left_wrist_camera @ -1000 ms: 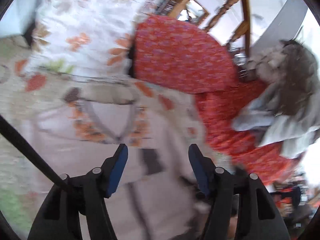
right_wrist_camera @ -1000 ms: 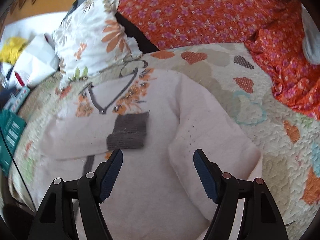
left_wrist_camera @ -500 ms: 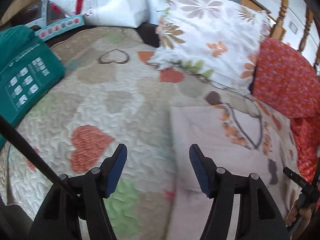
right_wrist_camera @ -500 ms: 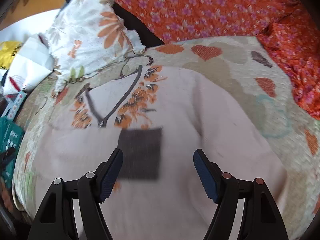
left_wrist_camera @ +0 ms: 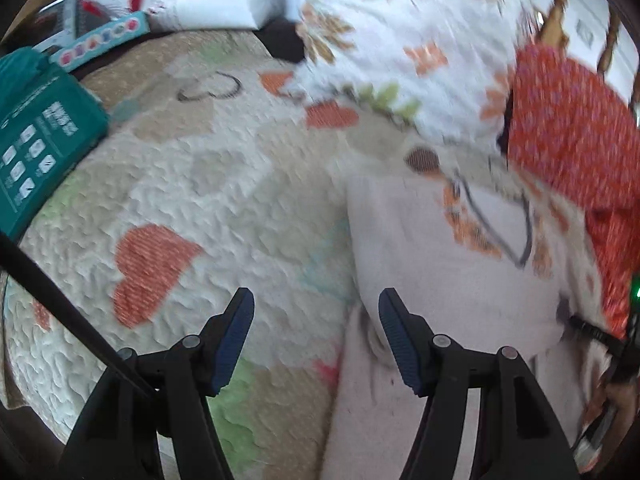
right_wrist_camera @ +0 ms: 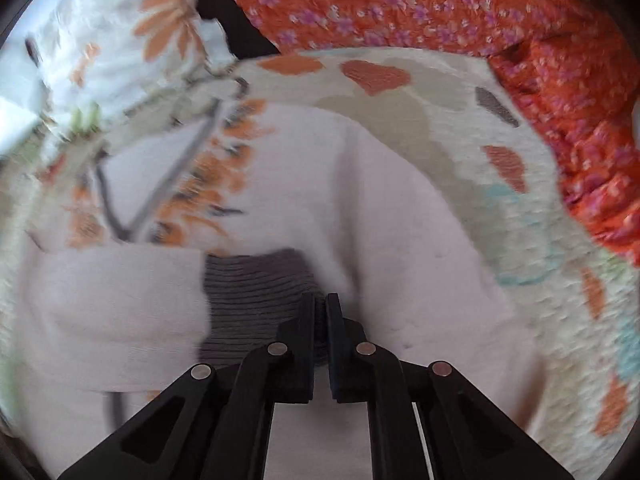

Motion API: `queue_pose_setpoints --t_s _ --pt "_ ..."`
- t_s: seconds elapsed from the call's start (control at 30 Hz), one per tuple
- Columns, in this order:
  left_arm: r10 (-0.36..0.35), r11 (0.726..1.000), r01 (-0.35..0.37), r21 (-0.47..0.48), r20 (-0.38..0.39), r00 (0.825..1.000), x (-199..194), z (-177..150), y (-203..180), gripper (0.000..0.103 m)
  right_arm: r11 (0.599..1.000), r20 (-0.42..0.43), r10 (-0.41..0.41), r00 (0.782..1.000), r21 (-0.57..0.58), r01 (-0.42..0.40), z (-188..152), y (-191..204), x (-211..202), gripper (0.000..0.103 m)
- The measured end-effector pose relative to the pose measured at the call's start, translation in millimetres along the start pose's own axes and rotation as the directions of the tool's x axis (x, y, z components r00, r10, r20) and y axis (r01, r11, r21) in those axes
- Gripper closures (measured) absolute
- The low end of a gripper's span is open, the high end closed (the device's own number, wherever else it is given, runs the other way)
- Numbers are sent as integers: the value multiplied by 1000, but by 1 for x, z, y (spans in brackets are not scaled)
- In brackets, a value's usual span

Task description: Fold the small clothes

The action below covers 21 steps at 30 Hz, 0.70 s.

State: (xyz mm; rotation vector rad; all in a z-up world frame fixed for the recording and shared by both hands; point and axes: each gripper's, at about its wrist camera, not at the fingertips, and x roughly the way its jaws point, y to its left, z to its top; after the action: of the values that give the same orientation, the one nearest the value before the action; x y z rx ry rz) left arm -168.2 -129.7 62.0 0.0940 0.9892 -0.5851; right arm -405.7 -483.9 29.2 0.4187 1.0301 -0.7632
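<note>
Pale pink knit fabric, soft and slightly fuzzy, is making up the small sweater (right_wrist_camera: 380, 216), which is lying spread on a quilted bedspread (left_wrist_camera: 224, 184) stitched in a pebbled pattern and printed with orange, beige and green hearts. One sleeve is lying folded across the chest, ending in a grey ribbed cuff (right_wrist_camera: 256, 296). Orange floral embroidery is bordering a dark-trimmed V-neck (right_wrist_camera: 160, 200), though motion blur is softening that detail.

The right gripper (right_wrist_camera: 318, 308) is pinching the right edge of the ribbed cuff, its black fingers drawn nearly together with only the grey knit between them.

The left gripper (left_wrist_camera: 316, 320) is hovering with its blue-padded fingers (left_wrist_camera: 236, 328) set wide apart and nothing between them. Its left finger is standing over the bare quilt; its right finger is standing over the left border of the sweater (left_wrist_camera: 440, 280). Whether the pads are touching the fabric cannot be told.

A white pillow (left_wrist_camera: 400, 40) printed with orange and green leaves is resting beyond the neckline. Just beside it is sitting an orange-red cushion (right_wrist_camera: 400, 4) with small purple flowers. A teal box (left_wrist_camera: 36, 136) is lying at the quilt's left edge.
</note>
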Motion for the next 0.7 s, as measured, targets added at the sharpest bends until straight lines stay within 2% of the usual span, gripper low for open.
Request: queue_pose_setpoints --t_s 0.03,0.07,0.17,0.23,0.27,0.3,0.4,0.5,0.57,0.7 --pt "3 1000 -3 13 -12 1000 3 -2 -3 39 999 -14 -31 999 -13 31 -1 -6 0 97" --pt "3 1000 -2 30 -23 1000 5 -5 -8 39 1000 -11 -27 1000 -9 27 -2 -10 -5 97" --pt "7 999 -7 52 -4 1000 -1 -8 -14 39 997 37 69 997 38 -71 -8 -39 -47 95" --pt "-1 998 0 55 10 1000 -8 -8 -15 39 990 40 141 989 8 -141 -23 -55 -81 84" --pt "-13 999 12 51 11 1000 -11 -9 -15 39 987 30 162 986 -16 -161 -35 -60 -93 67" --pt "-28 999 28 42 8 1000 -13 -9 -14 39 984 12 175 985 -50 -174 -49 -64 -105 54" --pt "-71 998 71 0 -12 997 -16 -10 -13 39 971 -56 186 981 -143 -192 -99 -69 -126 52" --pt "-101 995 100 -25 -20 995 -16 -10 -15 39 959 -124 223 967 -150 -241 -148 -67 -130 52" --pt "-97 995 97 -26 -21 995 -14 -11 -18 39 950 -134 247 960 -159 -267 -171 -61 -127 52" --pt "-87 996 87 -18 -27 996 -12 -12 -21 39 937 -120 218 968 -251 -242 -200 -38 -119 52"
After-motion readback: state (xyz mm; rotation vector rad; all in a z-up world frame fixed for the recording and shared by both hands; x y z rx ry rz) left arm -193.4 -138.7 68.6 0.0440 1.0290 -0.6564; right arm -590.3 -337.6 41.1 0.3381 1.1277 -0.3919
